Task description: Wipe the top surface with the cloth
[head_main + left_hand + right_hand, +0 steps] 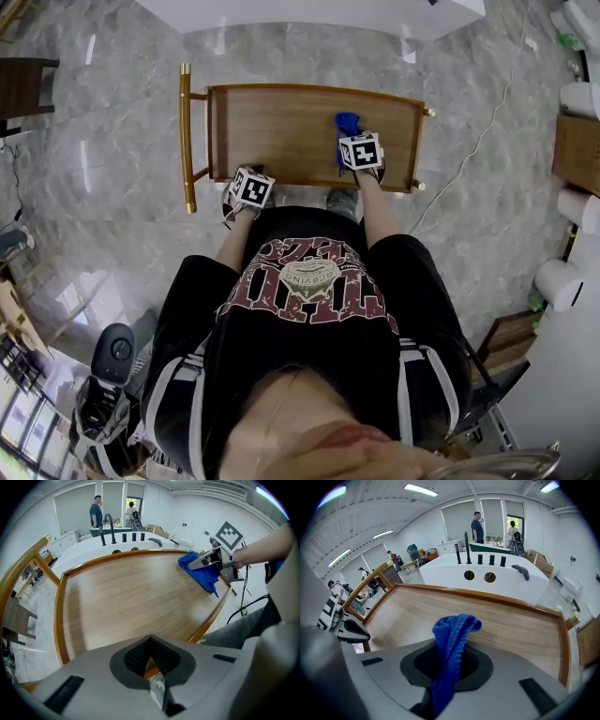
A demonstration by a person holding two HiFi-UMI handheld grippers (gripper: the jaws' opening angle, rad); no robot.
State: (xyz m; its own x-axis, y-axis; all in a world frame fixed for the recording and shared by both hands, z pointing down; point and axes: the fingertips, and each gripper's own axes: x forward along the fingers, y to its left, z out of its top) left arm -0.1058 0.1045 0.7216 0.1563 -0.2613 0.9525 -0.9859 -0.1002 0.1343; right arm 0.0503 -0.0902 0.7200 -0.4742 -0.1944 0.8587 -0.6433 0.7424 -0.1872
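Note:
The wooden top of a cart [281,131] has a raised rim and lies just ahead of me. My right gripper [361,155] is shut on a blue knitted cloth [347,125], which rests on the wood near the right front. In the right gripper view the cloth [452,634] bunches up out of the shut jaws [450,663]. My left gripper [249,189] sits at the near left rim. In its own view the jaws [152,667] are closed, with the orange rim showing in the slit. From there I see the cloth [204,576] under the right gripper [206,562].
A gold handle bar [186,141] runs down the cart's left end. Beyond the cart stands a white counter [497,585] with a black tap and holes. A cable [478,141] trails on the marble floor to the right. People stand far back in the room.

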